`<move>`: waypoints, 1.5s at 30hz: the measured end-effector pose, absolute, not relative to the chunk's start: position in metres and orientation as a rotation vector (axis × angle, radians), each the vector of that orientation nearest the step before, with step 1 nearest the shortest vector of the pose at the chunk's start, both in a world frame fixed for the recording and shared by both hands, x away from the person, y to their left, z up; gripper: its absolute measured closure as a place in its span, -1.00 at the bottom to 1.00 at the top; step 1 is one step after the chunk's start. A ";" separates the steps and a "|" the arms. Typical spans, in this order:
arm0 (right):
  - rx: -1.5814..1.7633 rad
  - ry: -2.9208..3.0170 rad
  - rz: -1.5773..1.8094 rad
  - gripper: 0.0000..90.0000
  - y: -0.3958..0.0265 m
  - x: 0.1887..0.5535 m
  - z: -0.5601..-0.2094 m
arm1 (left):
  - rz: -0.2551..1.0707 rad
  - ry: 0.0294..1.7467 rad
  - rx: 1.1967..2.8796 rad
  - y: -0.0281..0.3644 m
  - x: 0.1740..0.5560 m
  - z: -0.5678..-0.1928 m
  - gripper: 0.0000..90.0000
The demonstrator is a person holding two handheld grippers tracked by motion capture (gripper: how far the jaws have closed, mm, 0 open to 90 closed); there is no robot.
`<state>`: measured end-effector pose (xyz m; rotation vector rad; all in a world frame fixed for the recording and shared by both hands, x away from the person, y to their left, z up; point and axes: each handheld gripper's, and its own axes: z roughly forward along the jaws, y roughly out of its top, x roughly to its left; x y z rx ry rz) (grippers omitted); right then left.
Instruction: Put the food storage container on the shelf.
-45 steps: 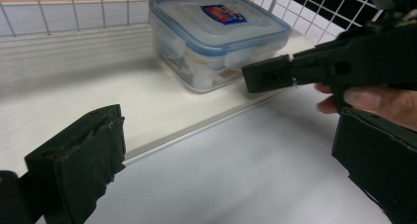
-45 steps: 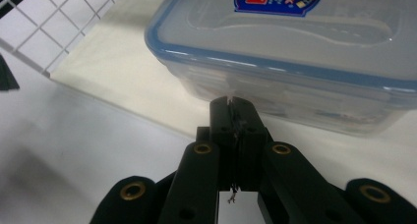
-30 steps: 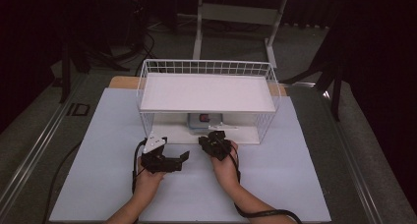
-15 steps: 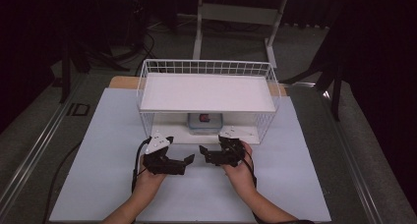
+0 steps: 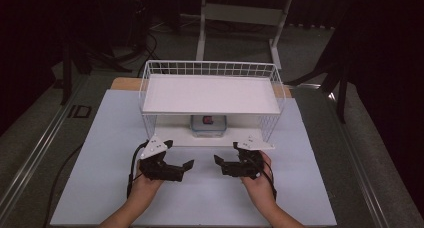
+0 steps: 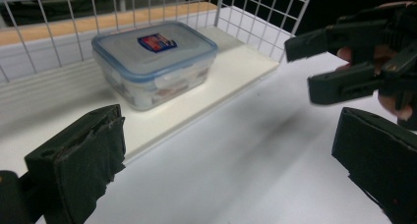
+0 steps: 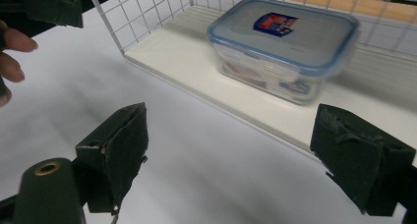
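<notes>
The plastic food box [image 5: 208, 126] sits on the bottom board of a white wire rack [image 5: 150, 90], under the rack's flat top shelf [image 5: 211, 94], near the middle and a little toward the far side. In the left gripper view the food box [image 6: 154, 62] is see-through with a blue rim on its lid and a small red and blue sticker on top, and there is something inside it that is too blurry to name. In the right gripper view the same box [image 7: 284, 47] stands flat on the white bottom board [image 7: 187, 67], with wire mesh behind it and at the side. The rack stands on a big white table mat [image 5: 100, 153]. The left gripper [image 5: 182, 169] is held in the person's left hand [image 5: 145, 180] on the near side of the rack, low over the mat and to the left. Its 2 black jaws are spread wide apart with nothing between them. The right gripper [image 5: 222, 164] is held in the right hand [image 5: 260, 180], just right of the other one, and its 2 jaws are spread wide too, with nothing in them. The 2 grippers point toward each other with a bare gap of mat between them. Both are near the front edge of the rack but apart from the box.
</notes>
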<state>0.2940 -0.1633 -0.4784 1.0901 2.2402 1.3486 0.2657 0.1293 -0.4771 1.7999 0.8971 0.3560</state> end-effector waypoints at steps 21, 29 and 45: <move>1.079 2.229 1.359 -0.67 -0.226 0.269 -0.484 | 0.339 0.894 1.835 0.161 0.241 -0.487 -0.99; 1.046 2.241 1.368 -0.66 -0.247 0.259 -0.487 | 0.332 0.882 1.836 0.169 0.234 -0.494 -0.99; 1.040 2.237 1.318 -0.67 -0.263 0.252 -0.503 | 0.345 0.860 1.815 0.181 0.230 -0.504 -0.99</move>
